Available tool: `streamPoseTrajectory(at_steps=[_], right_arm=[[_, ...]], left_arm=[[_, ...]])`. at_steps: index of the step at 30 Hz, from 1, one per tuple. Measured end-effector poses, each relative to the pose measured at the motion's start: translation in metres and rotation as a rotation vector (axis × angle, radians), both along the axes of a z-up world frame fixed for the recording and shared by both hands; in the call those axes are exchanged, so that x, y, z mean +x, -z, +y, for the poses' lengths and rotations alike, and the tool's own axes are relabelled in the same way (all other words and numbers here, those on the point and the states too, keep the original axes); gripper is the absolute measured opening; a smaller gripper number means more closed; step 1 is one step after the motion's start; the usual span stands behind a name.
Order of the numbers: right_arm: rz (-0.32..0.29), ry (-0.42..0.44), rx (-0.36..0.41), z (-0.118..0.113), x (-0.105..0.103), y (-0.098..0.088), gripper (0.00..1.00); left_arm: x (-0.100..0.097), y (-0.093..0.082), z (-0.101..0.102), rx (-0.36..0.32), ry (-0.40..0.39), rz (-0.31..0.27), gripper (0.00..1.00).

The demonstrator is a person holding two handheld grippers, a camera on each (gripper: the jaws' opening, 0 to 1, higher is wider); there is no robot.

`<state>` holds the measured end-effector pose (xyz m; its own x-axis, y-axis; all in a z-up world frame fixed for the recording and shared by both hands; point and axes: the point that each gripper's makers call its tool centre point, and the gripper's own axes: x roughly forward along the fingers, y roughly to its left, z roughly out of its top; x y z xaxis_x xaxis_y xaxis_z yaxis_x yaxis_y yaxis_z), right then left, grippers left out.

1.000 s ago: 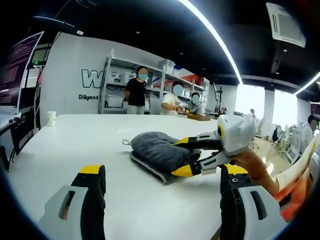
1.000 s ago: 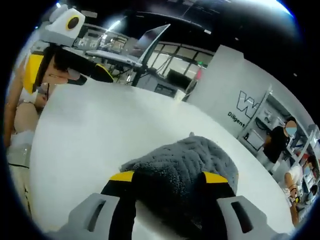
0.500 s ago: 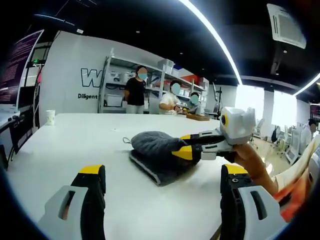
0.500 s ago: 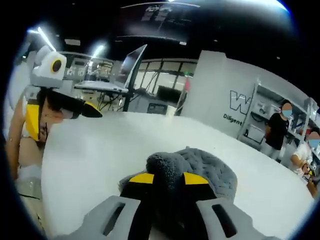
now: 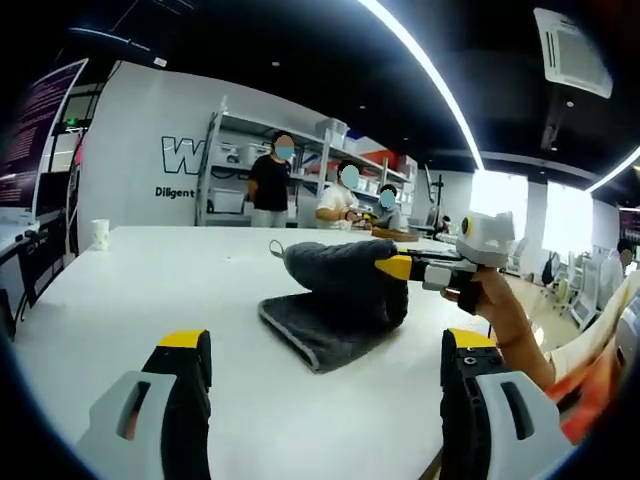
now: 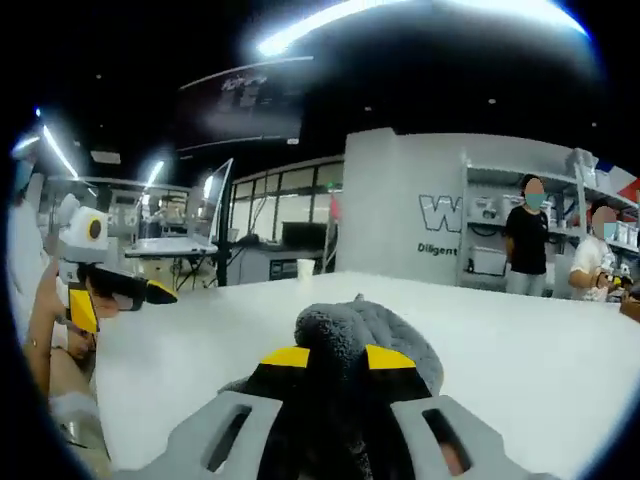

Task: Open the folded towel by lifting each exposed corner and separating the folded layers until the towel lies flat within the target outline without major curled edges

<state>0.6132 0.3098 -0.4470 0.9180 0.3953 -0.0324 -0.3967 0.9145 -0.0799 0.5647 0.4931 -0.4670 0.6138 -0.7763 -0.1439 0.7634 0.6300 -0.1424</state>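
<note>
A dark grey folded towel [image 5: 335, 300] lies on the white table [image 5: 150, 290]. My right gripper [image 5: 400, 266] comes in from the right in the left gripper view, shut on the towel's upper layer and holding it raised above the lower layer. In the right gripper view the towel [image 6: 360, 330] bunches up between the yellow-tipped jaws of my right gripper [image 6: 337, 358]. My left gripper [image 5: 325, 350] stands open near the table's front edge, short of the towel, with nothing between its jaws; it also shows far left in the right gripper view [image 6: 160, 295].
A white paper cup [image 5: 102, 236] stands at the table's far left. Several people [image 5: 271, 182] are at shelving beyond the far edge. A person's hand [image 5: 505, 320] holds the right gripper. A monitor [image 5: 35, 130] stands at left.
The right gripper shut on the towel's top layer and lifted it up off the lower layer. The left gripper has stayed put and open.
</note>
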Motion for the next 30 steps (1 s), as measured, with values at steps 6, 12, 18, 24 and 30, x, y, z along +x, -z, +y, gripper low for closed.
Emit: streamPoseTrajectory(at_steps=[6,12,18,24,30], right_arm=[[-0.022,0.137,0.035,-0.044,-0.001,-0.006,0.10],[-0.017,0.221,0.085,-0.078,-0.003,-0.002,0.10],[-0.018,0.268,0.088,-0.088,-0.009,0.004,0.09],[0.008,0.323,0.100,-0.109,-0.013,0.014,0.10],[0.049,0.363,0.111,-0.129,-0.014,0.028,0.10]], left_arm=[[-0.001,0.003,-0.003,0.011,0.010,0.006,0.94],[-0.001,0.005,-0.006,0.024,0.014,0.007,0.94],[-0.001,0.007,-0.008,0.028,0.015,0.010,0.93],[-0.004,0.003,-0.009,0.030,0.013,-0.003,0.93],[-0.003,0.004,-0.009,0.031,0.012,-0.001,0.93]])
